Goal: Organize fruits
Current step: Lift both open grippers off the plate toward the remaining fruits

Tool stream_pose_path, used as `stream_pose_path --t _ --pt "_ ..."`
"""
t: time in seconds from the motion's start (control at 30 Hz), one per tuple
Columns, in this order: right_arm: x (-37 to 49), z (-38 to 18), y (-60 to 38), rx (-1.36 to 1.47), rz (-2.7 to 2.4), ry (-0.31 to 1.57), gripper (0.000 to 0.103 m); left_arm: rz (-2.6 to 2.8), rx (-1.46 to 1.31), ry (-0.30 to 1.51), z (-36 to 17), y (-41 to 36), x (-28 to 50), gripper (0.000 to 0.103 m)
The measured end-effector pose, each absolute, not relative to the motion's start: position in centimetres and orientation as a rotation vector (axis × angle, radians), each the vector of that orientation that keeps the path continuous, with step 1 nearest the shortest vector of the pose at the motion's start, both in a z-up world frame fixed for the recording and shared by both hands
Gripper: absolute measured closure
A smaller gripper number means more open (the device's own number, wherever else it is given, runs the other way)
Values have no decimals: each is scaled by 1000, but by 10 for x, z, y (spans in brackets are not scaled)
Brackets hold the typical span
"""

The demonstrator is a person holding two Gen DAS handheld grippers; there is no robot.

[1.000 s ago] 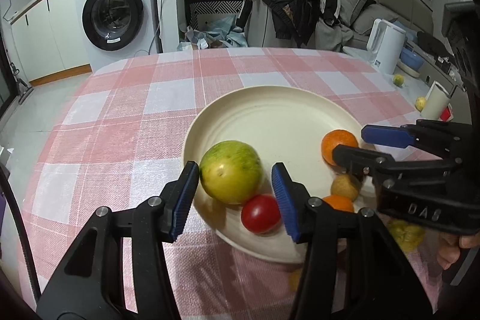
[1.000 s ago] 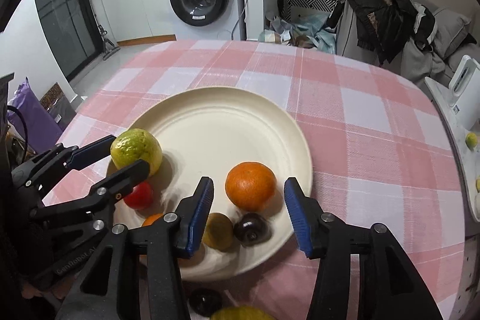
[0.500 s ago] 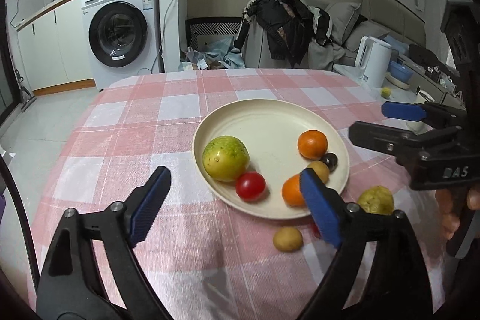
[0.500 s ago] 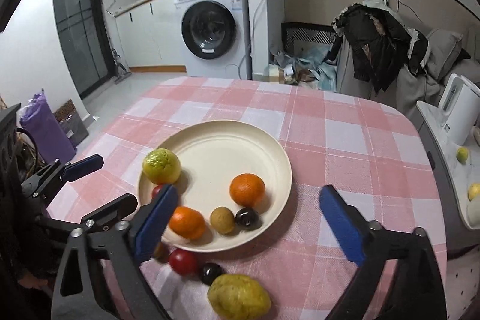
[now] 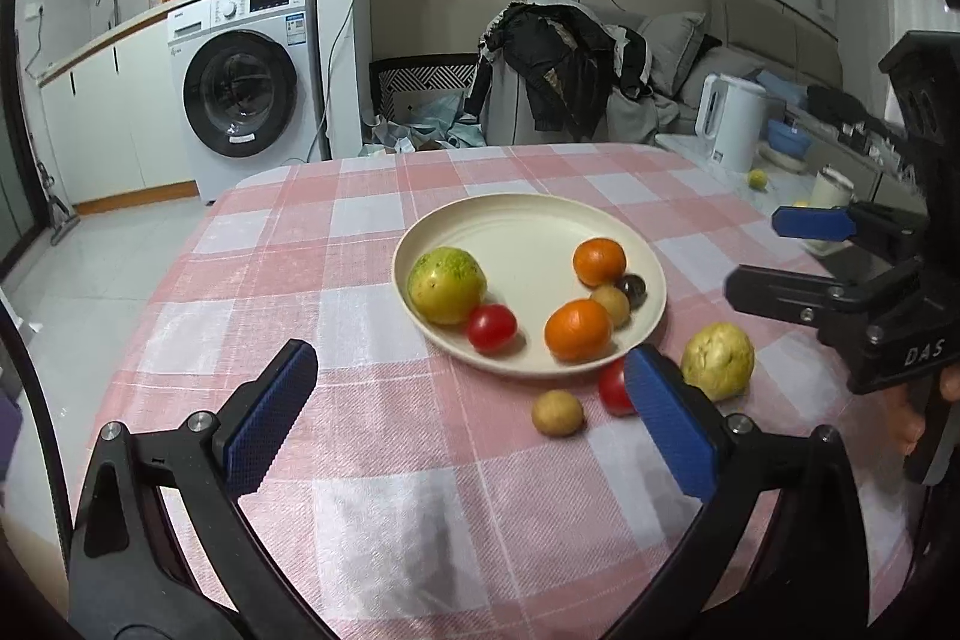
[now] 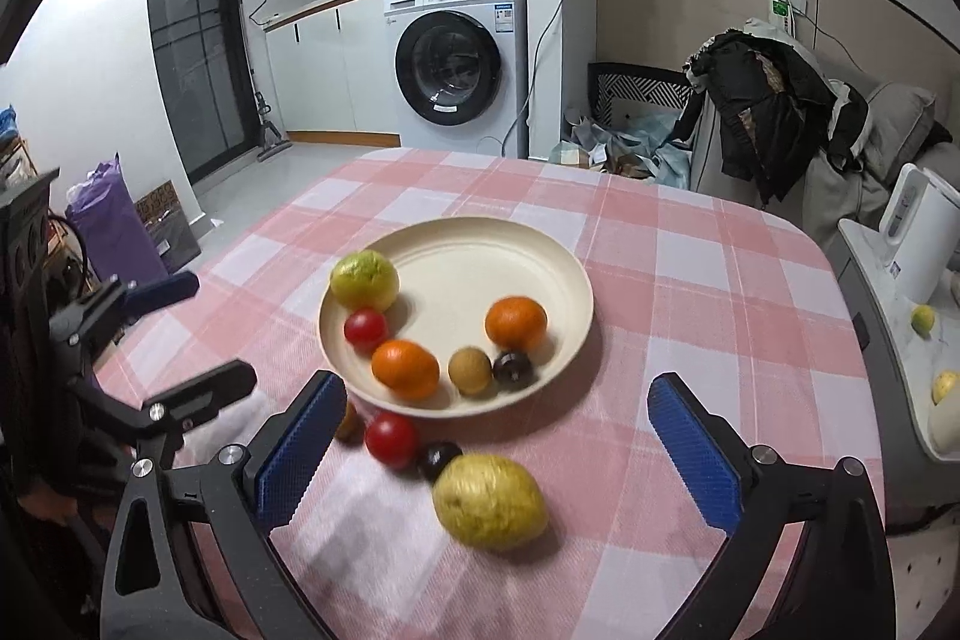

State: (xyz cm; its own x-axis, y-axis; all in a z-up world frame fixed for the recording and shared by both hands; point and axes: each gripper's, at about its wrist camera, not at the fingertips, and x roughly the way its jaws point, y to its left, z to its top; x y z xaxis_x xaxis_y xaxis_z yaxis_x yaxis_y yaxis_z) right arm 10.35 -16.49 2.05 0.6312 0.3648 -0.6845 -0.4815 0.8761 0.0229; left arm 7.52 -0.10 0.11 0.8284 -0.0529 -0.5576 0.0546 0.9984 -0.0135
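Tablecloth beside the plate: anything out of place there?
Yes. Four fruits sit off the plate on the near cloth: a yellow-green fruit, a red tomato, a dark plum and a small brown fruit. Nothing looks spilled or damaged.

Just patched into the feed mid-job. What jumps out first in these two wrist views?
The cream plate at the middle of the pink checked tablecloth, holding a green-yellow fruit, two oranges, a tomato and two small fruits. Nearer the cameras, a big yellow fruit, a red tomato, a dark plum and a small brown fruit lie loose on the cloth. Left gripper and right gripper are open and empty.
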Motion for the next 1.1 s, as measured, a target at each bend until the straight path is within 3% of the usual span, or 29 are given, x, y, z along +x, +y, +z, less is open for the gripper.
stream_pose_path --t 1.1 --pt "103 -29 -177 -236 472 907 0 -70 -11 697 -25 -3 83 1"
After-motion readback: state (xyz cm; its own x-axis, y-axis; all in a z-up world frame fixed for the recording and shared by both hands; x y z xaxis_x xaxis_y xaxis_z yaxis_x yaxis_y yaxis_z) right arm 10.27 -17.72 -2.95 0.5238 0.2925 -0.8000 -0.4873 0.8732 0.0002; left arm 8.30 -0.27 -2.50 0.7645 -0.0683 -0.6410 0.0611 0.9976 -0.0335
